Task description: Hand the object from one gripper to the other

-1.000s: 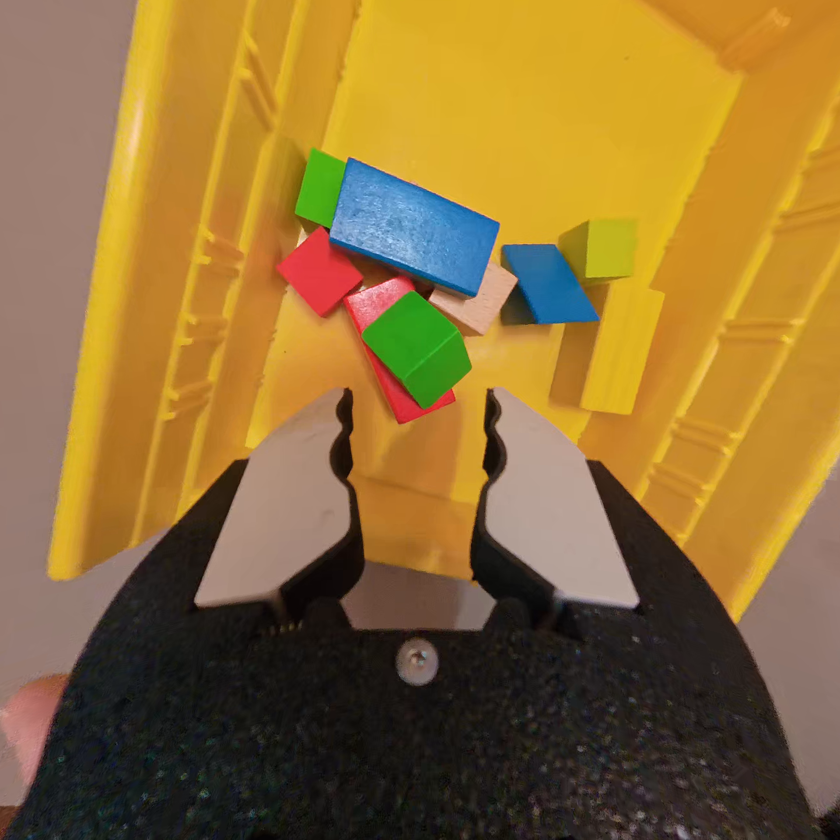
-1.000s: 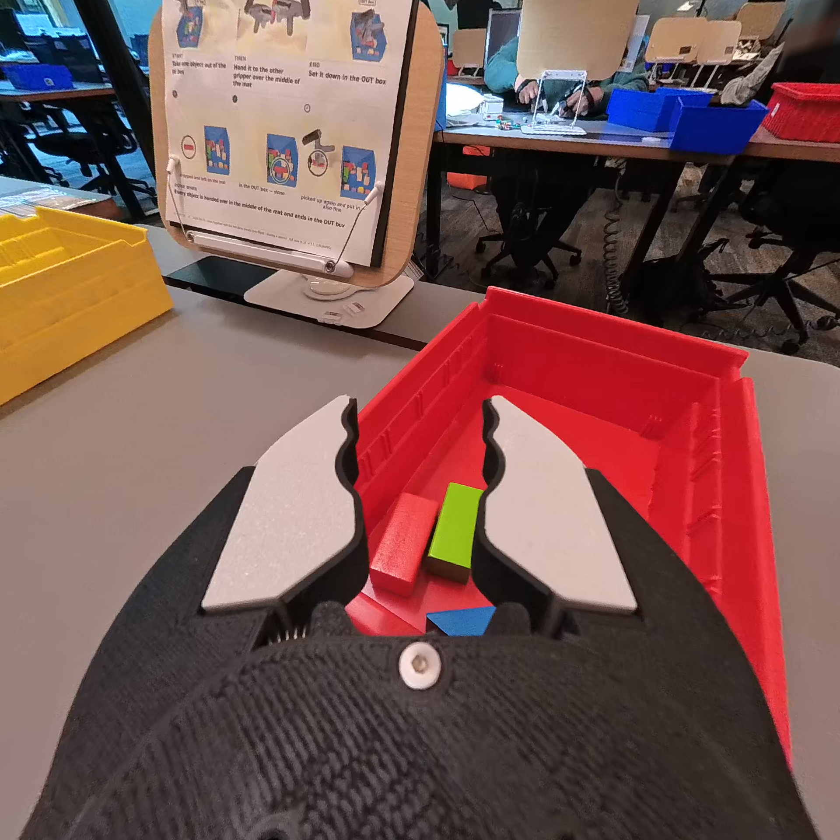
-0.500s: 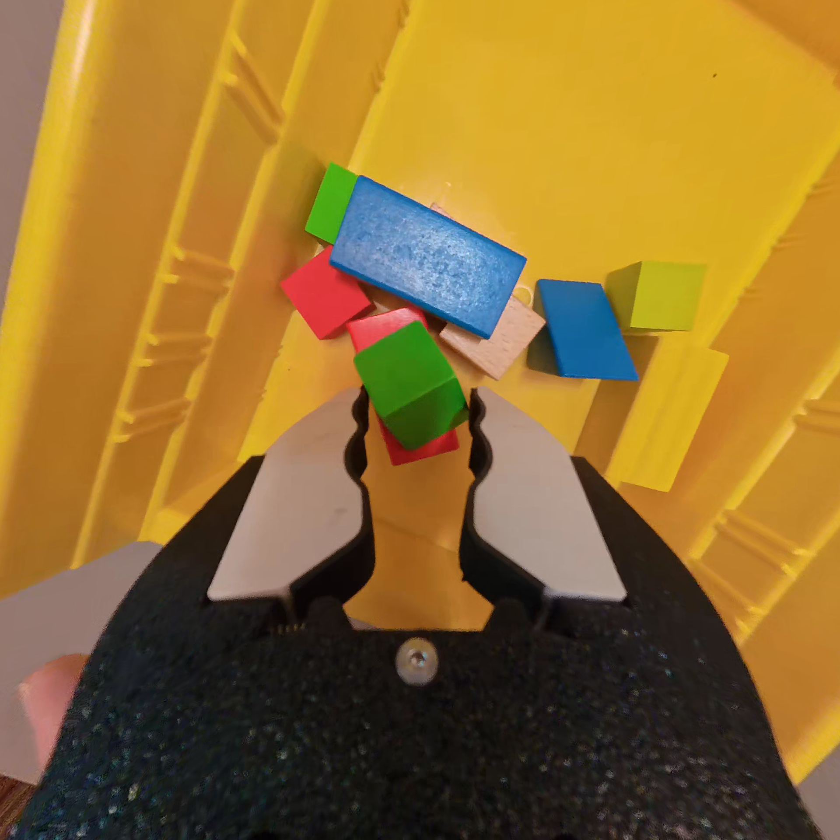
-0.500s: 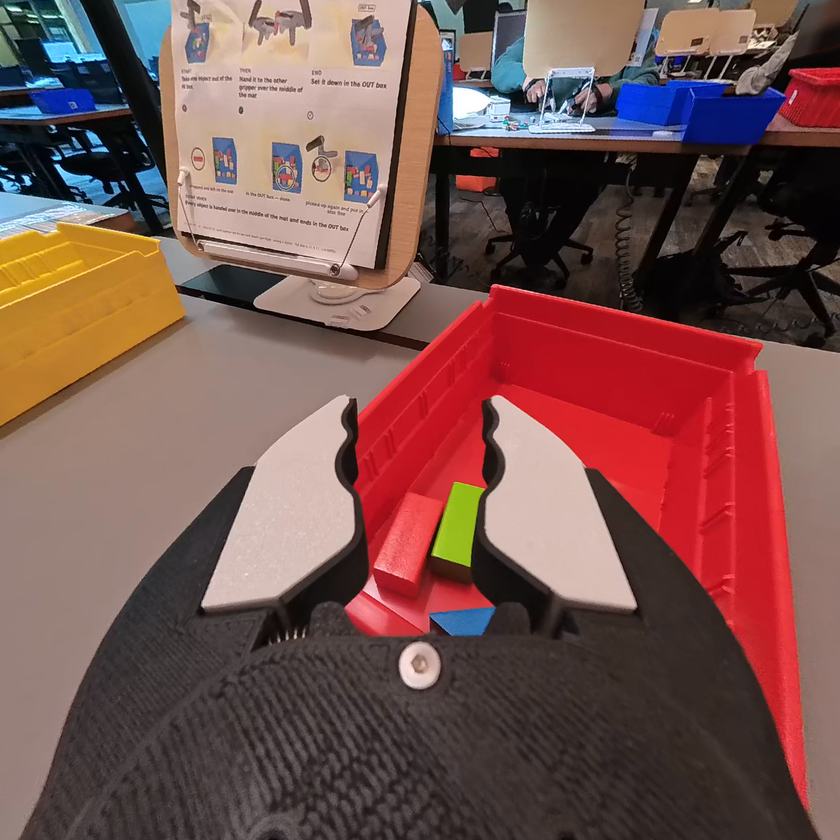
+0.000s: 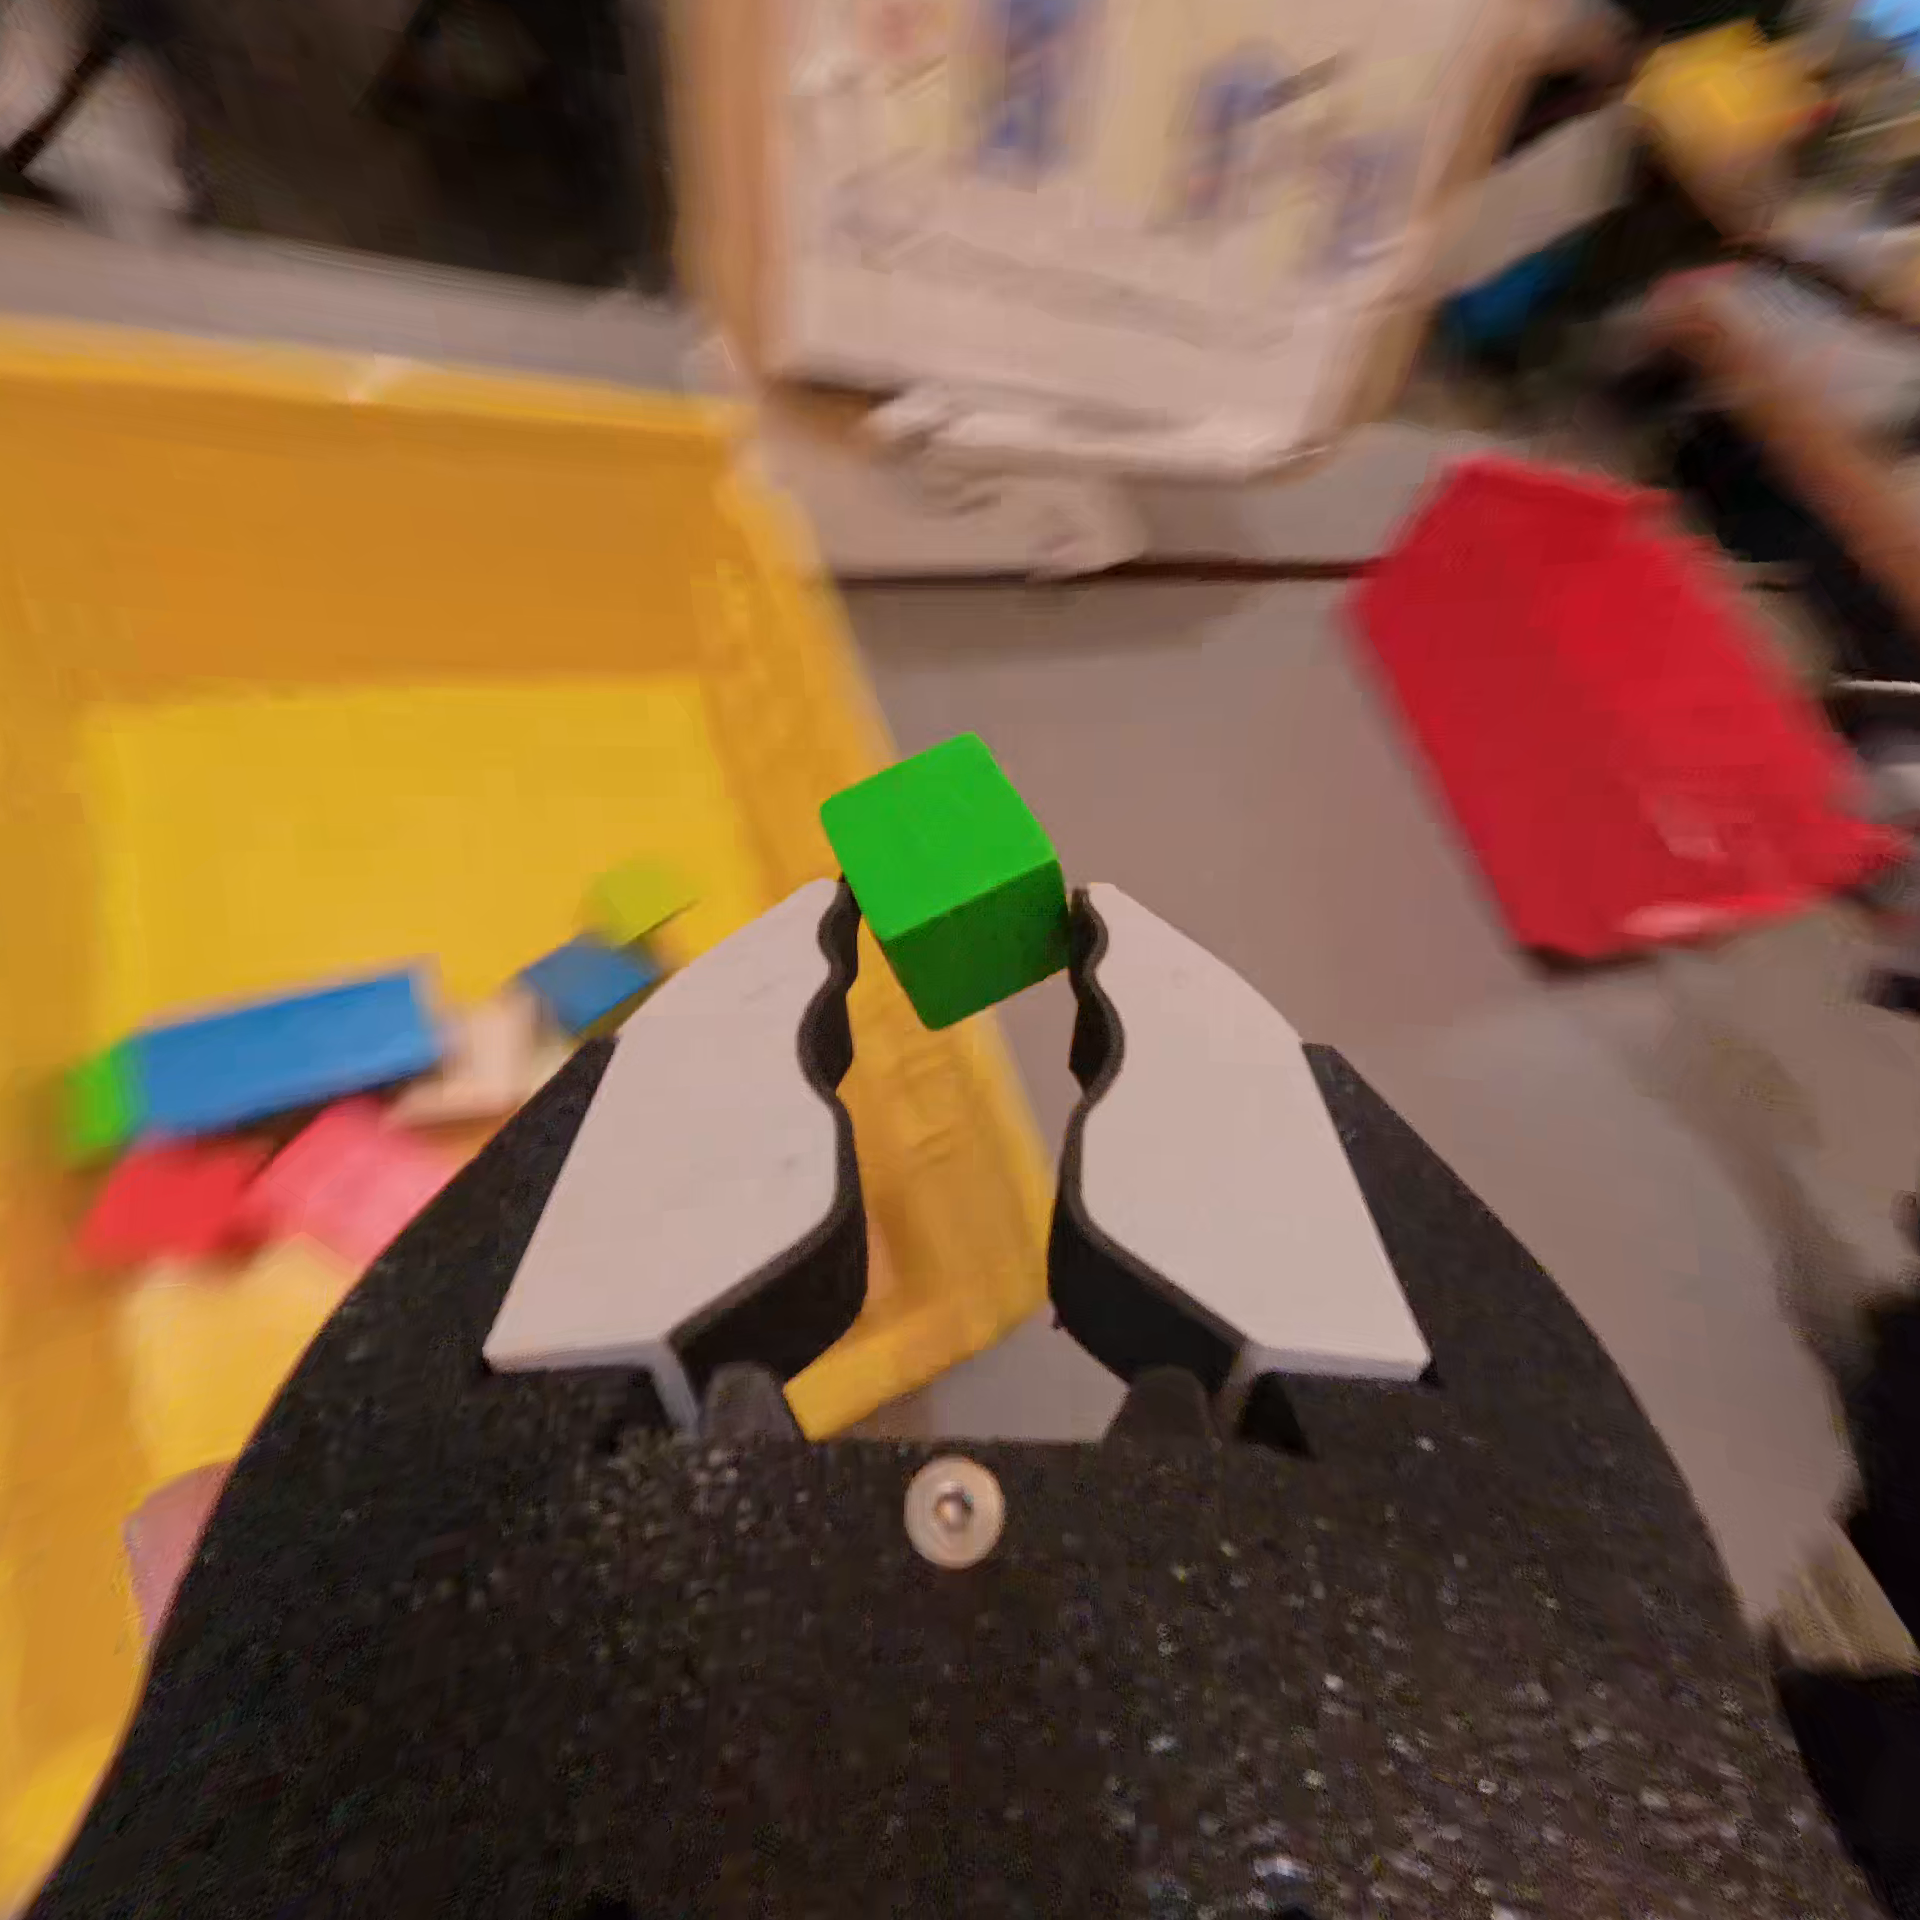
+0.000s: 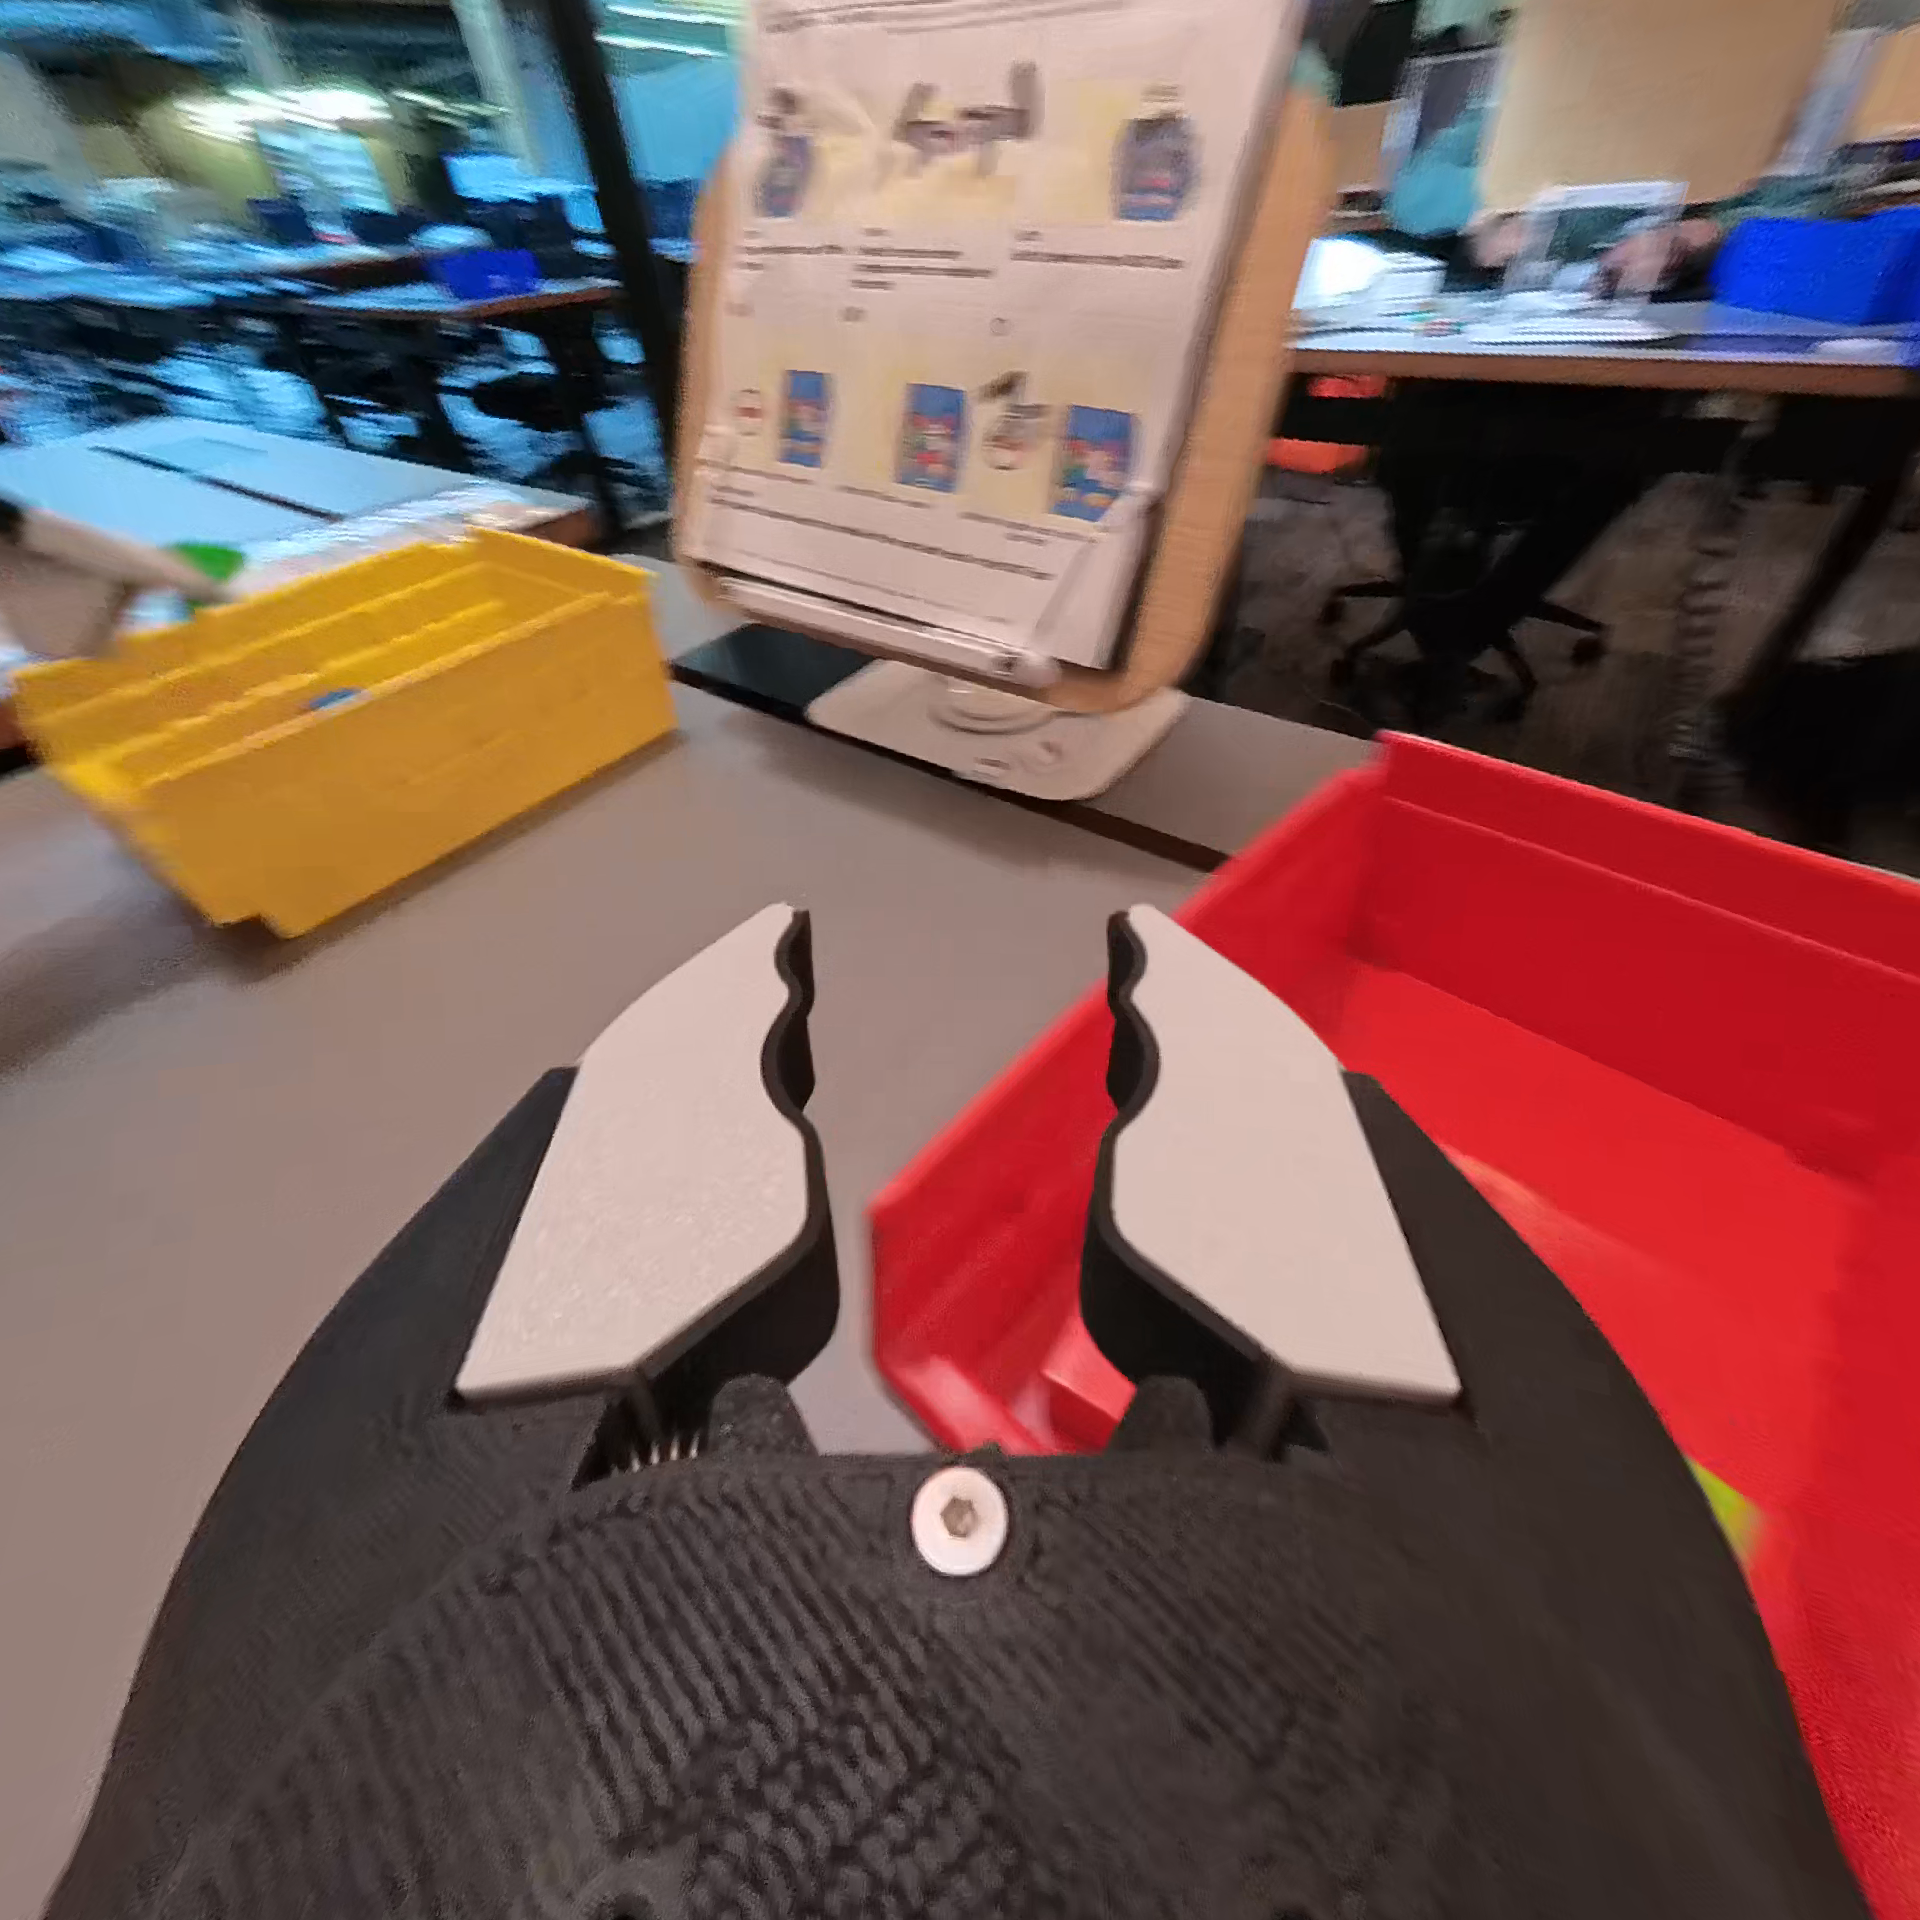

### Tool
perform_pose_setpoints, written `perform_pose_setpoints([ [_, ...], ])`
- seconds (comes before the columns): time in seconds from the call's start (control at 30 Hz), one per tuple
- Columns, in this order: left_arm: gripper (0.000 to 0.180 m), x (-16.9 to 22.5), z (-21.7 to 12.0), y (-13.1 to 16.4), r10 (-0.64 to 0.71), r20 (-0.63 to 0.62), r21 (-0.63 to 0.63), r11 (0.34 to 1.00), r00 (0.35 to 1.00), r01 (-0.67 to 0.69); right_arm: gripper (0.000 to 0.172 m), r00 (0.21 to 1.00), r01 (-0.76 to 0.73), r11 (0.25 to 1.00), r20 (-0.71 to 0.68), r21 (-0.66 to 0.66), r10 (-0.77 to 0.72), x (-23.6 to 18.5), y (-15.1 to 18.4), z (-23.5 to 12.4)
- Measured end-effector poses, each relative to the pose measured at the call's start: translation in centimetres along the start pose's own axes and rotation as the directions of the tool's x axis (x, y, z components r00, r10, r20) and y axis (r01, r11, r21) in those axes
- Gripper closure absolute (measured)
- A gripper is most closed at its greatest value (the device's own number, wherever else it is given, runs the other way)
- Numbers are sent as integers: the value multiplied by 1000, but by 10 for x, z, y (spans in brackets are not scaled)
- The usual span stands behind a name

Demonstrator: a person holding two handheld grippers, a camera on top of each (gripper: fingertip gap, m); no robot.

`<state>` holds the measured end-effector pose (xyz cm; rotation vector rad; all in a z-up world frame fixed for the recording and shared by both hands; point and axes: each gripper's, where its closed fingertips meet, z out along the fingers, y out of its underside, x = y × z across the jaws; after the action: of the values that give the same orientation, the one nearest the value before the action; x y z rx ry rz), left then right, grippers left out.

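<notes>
My left gripper (image 5: pixel 961 914) is shut on a green cube (image 5: pixel 945 883), held at the fingertips above the right rim of the yellow bin (image 5: pixel 416 582). Both pads press its sides. The bin holds several blocks, among them a long blue block (image 5: pixel 281 1049) and a red block (image 5: pixel 187 1205). My right gripper (image 6: pixel 956 935) is open and empty above the grey table (image 6: pixel 520 1039), beside the left wall of the red bin (image 6: pixel 1558 1039). The left gripper shows far off at the left edge of the right wrist view (image 6: pixel 62 582), with a bit of the green cube (image 6: pixel 213 561) at its tip, above the yellow bin (image 6: pixel 343 738).
A white instruction sheet on a wooden stand (image 6: pixel 987 343) stands at the back of the table between the bins. The red bin also shows in the left wrist view (image 5: pixel 1600 727). Desks, chairs and blue boxes (image 6: pixel 1808 270) lie beyond.
My left gripper closed on the green cube in the yellow bin and lifted it out, swinging right. My right gripper moved back and left from over the red bin.
</notes>
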<state>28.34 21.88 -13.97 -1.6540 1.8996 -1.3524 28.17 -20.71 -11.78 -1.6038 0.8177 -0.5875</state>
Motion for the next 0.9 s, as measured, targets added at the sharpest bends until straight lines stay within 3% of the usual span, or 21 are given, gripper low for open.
perform_pose_setpoints([
  [0.03,142,32,-5,-9,69,-137,65,996,988,-60,115,996,-21,1000,86,8,21,-18,-2,5],
  [0.1,142,92,-15,-13,221,-348,154,972,911,-177,112,966,-72,997,252,26,63,-56,-9,14],
  [0.2,142,166,-24,1,398,-526,237,918,752,-320,109,858,-160,984,503,72,103,-117,-24,18],
  [0.37,142,251,-27,30,567,-645,349,815,512,-463,109,658,-281,952,747,126,95,-186,-50,4],
  [0.5,142,289,-32,41,635,-670,434,755,384,-492,111,556,-319,940,827,120,83,-209,-56,-7],
  [0.7,142,309,-28,58,697,-648,460,680,309,-571,119,434,-388,919,893,71,115,-221,-60,-17],
  [0.83,142,307,-18,64,700,-635,429,672,328,-603,124,470,-343,935,879,95,84,-223,-56,-13],
  [0.9,143,306,-13,66,696,-633,414,674,338,-613,138,500,-322,937,865,139,44,-222,-56,-13],
])
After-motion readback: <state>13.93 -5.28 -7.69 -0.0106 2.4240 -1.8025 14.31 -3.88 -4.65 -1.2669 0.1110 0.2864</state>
